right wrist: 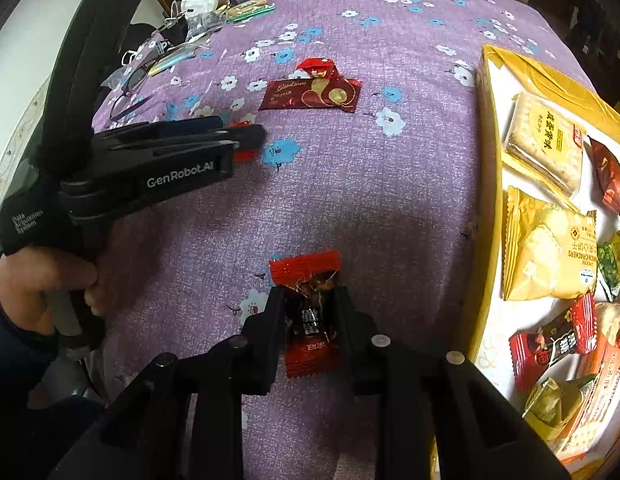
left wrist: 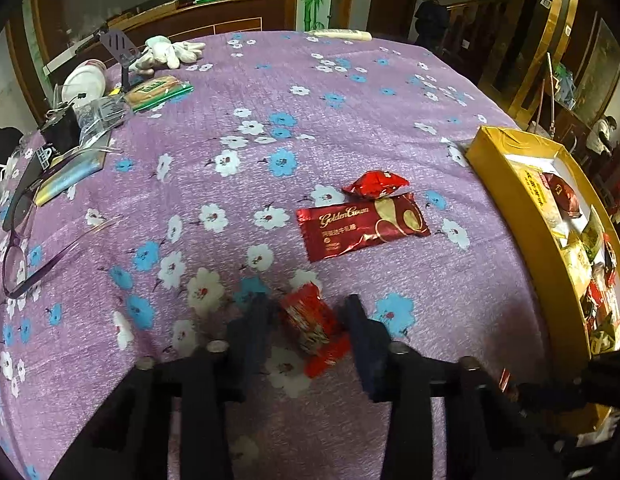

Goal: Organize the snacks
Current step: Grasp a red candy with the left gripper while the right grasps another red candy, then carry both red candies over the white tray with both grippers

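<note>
Left wrist view: purple flowered tablecloth [left wrist: 350, 92], dim wood-panelled room behind; left gripper [left wrist: 310, 316] spread wide around a red candy [left wrist: 314, 328]; "GoldenCrown" packet [left wrist: 362, 226] mid-table; yellow box [left wrist: 506, 200] at right edge

Right wrist view: right gripper [right wrist: 310, 308] clamped on a red-black candy [right wrist: 310, 312]; "GenRobot.AI" on left gripper [right wrist: 246, 138]; "CRACKERS" pack [right wrist: 550, 252] in box

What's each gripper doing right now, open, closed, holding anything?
Left gripper: open, jaws either side of a red candy on the table, not clamped.
Right gripper: closed on a red-and-black candy.
</note>
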A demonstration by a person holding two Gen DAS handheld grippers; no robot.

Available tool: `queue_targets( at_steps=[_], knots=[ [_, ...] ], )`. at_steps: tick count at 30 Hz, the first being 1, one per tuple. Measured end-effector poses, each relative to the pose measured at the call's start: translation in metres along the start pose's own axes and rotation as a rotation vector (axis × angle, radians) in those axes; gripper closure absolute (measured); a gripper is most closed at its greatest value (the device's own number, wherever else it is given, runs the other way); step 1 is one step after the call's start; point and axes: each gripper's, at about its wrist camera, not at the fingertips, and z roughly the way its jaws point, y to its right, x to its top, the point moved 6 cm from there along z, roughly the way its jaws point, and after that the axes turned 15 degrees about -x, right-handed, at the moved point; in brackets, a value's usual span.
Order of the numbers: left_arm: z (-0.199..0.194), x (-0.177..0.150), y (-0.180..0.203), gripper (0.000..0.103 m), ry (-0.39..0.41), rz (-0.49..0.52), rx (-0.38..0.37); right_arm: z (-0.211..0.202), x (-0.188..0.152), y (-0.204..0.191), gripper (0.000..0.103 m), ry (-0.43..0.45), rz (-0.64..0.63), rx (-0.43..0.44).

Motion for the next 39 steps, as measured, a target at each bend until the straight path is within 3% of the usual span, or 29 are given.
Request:
queue_targets(
  at_steps=[6, 10, 27, 29, 30, 39],
  knots=[
    [-0.015, -0.023, 0.002, 0.073, -0.002, -0.019, -0.038, 0.000, 0.000, 0.002, 0.080, -0.001, 0.021, 0.008],
    [-0.023, -0.042, 0.014, 0.073, -0.002, 0.019, -0.025, 0.002, 0.000, 0.001, 0.079, -0.001, 0.024, 0.005],
    [-0.030, -0.061, 0.025, 0.073, -0.010, 0.044, -0.013, 0.002, -0.004, -0.005, 0.076, 0.017, -0.057, -0.068],
    [-0.032, -0.063, 0.025, 0.078, -0.001, 0.048, -0.013, 0.002, -0.004, -0.006, 0.076, 0.021, -0.065, -0.074],
    [-0.032, -0.063, 0.024, 0.082, 0.002, 0.045, -0.014, 0.001, -0.005, -0.006, 0.076, 0.022, -0.064, -0.074],
    [-0.039, -0.068, 0.036, 0.082, 0.012, 0.028, -0.070, -0.009, -0.005, -0.003, 0.080, 0.059, -0.019, -0.024]
  ],
)
